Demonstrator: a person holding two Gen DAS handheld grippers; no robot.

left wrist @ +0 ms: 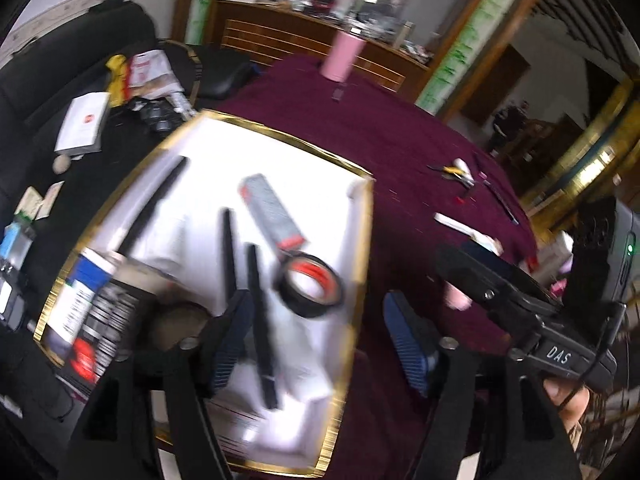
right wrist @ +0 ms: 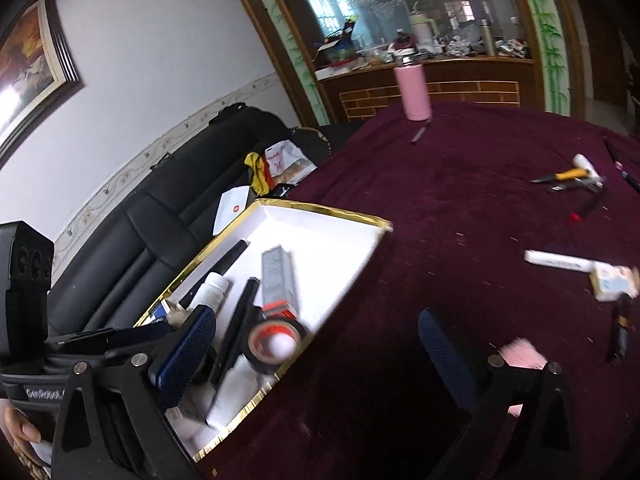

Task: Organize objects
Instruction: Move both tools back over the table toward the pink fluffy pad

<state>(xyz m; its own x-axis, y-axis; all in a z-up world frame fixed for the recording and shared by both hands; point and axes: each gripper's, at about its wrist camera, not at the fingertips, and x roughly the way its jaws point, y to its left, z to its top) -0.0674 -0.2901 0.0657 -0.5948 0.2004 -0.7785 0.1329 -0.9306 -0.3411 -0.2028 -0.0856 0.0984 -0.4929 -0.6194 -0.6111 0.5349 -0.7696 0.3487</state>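
A white box with a gold rim sits on the maroon table. It holds a black tape roll, a grey and red box, black pens and a white bottle. My left gripper is open and empty over the box's right edge. My right gripper is open and empty over the box's near corner. Its body shows in the left wrist view.
A pink bottle stands at the table's far side with a small pen before it. A yellow-handled tool, a white tube, a small carton and a pink item lie right. A cluttered black sofa is left.
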